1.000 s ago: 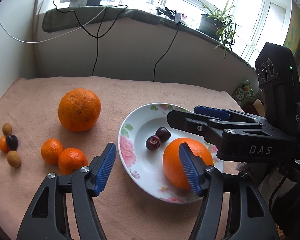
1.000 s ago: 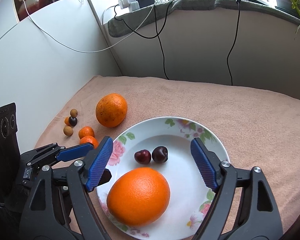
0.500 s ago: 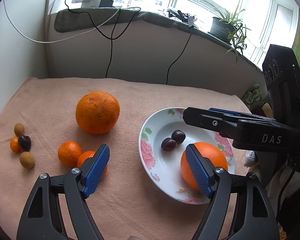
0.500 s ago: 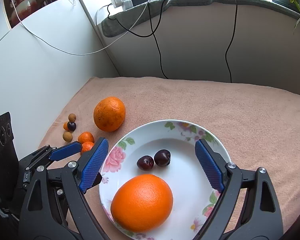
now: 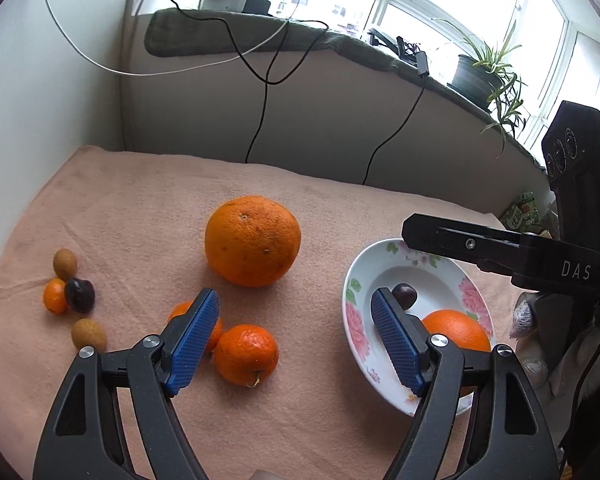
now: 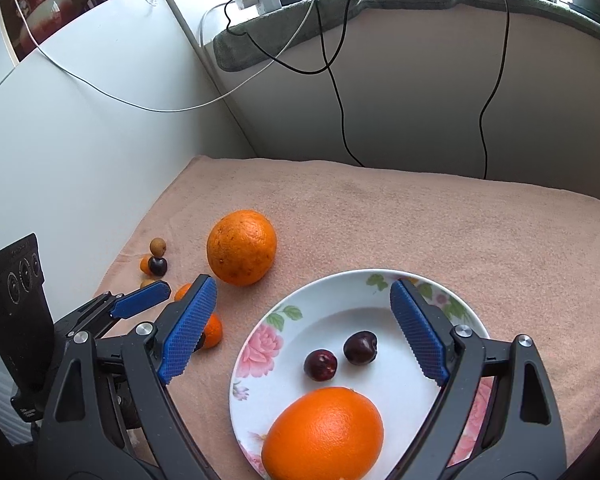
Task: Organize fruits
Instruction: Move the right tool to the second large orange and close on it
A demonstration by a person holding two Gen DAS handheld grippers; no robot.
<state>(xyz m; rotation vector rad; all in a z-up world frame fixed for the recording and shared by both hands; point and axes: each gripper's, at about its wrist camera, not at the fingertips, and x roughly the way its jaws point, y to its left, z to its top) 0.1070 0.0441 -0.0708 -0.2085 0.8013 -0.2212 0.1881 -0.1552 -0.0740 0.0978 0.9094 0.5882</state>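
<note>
My left gripper (image 5: 294,296) is open and empty over the pink cloth, between two mandarins (image 5: 246,354) and the floral plate (image 5: 432,276). One mandarin is partly hidden behind its left finger. A big orange (image 5: 252,252) sits on the cloth just beyond. My right gripper (image 6: 303,282) stands open above the plate (image 6: 364,312), holding nothing. On the plate lie a smooth orange (image 6: 324,432) and two dark cherries (image 6: 320,365). The left gripper's blue pad (image 6: 142,300) shows at the left of the right wrist view.
Small fruits cluster at the cloth's left edge: two brown longans (image 5: 65,264), a kumquat (image 5: 53,295) and a dark cherry (image 5: 79,295). White walls close the left and back. Cables hang from the windowsill; a potted plant (image 5: 488,76) stands on it.
My left gripper has swung left, away from the plate and toward the mandarins, and its jaws have widened. In the right wrist view the plate has slid lower and to the right.
</note>
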